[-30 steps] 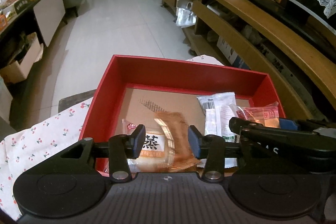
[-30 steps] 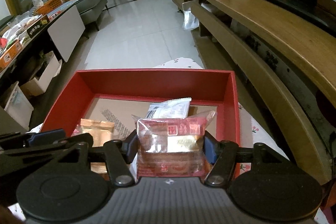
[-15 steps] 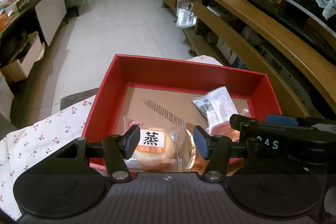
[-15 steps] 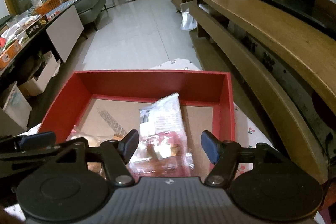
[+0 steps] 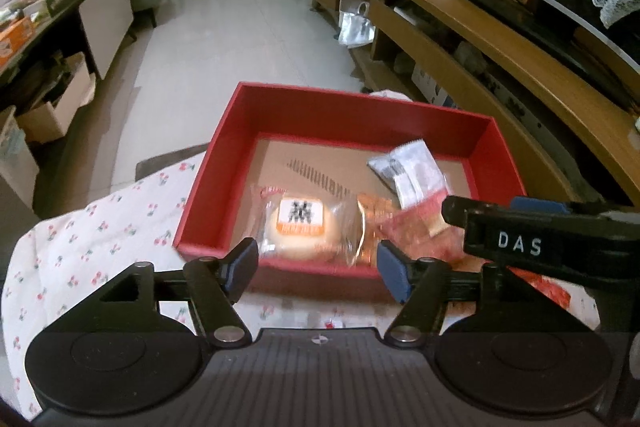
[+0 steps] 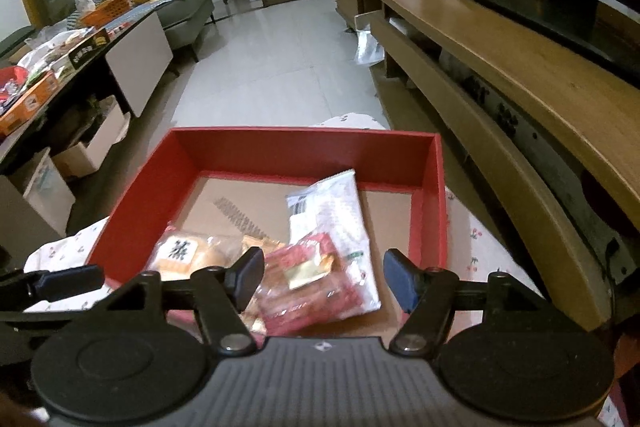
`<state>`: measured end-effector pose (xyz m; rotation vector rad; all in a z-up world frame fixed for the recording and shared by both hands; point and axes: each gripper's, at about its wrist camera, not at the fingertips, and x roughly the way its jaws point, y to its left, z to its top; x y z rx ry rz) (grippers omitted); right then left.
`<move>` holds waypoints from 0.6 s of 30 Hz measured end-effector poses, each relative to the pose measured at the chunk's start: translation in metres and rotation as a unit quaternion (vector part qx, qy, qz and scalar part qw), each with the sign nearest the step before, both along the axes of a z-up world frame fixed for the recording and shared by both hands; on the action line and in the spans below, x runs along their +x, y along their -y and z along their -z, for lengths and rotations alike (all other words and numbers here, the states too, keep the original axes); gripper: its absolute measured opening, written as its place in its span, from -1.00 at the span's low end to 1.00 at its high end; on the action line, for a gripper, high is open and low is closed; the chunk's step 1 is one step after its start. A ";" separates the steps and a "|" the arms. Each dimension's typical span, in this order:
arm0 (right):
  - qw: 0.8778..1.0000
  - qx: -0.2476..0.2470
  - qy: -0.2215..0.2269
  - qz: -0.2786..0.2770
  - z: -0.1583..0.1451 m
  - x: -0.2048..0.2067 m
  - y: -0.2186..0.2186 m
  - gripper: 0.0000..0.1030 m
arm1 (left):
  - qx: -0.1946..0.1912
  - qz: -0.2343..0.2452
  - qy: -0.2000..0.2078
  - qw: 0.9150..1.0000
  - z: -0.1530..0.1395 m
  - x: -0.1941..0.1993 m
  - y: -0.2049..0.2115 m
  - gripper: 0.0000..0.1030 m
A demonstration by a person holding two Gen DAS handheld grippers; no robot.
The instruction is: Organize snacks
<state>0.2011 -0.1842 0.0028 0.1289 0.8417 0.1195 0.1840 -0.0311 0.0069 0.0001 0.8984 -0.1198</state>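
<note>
Red box (image 5: 224,171) on cherry-print cloth (image 5: 100,227), bun packet (image 5: 300,223) at left, pink packet (image 6: 308,283) and white packet (image 6: 332,215) at right, left gripper (image 5: 314,263) just opening, empty, right gripper (image 6: 324,281) released: drop-off done, next likely fetching more snacks.

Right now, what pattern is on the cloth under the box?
White cloth with small red cherries, clearest in the left wrist view.

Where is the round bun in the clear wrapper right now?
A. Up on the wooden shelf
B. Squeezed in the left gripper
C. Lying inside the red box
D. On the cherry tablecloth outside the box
C. The round bun lies on the cardboard floor of the red box, and the left gripper stands open with its pads clear of the wrapper.
</note>
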 end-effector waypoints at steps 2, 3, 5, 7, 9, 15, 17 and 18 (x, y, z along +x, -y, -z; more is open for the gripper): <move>1.000 0.000 0.001 -0.006 -0.001 -0.008 -0.002 0.46 | 0.003 0.002 -0.005 1.000 0.002 -0.010 -0.001 0.44; 1.000 -0.003 0.001 -0.008 -0.002 -0.013 -0.004 0.46 | 0.005 0.003 -0.007 1.000 0.004 -0.014 -0.002 0.44; 1.000 -0.003 0.000 -0.012 -0.003 -0.022 -0.007 0.46 | 0.008 0.003 -0.014 1.000 0.007 -0.021 -0.004 0.44; 1.000 0.000 -0.002 -0.015 -0.004 -0.031 -0.008 0.46 | 0.005 -0.001 -0.021 1.000 0.010 -0.028 -0.008 0.44; 1.000 0.004 -0.001 -0.016 -0.006 -0.041 -0.009 0.46 | -0.003 -0.003 -0.030 1.000 0.013 -0.034 -0.012 0.45; 0.999 0.013 -0.015 -0.029 -0.006 -0.065 -0.013 0.46 | -0.005 -0.001 -0.055 0.998 0.027 -0.051 -0.016 0.55; 0.999 0.017 -0.023 -0.033 -0.004 -0.072 -0.014 0.46 | -0.006 0.001 -0.067 0.998 0.035 -0.054 -0.015 0.58; 0.999 0.020 -0.027 -0.035 -0.003 -0.075 -0.014 0.46 | -0.006 0.002 -0.074 0.997 0.039 -0.055 -0.015 0.58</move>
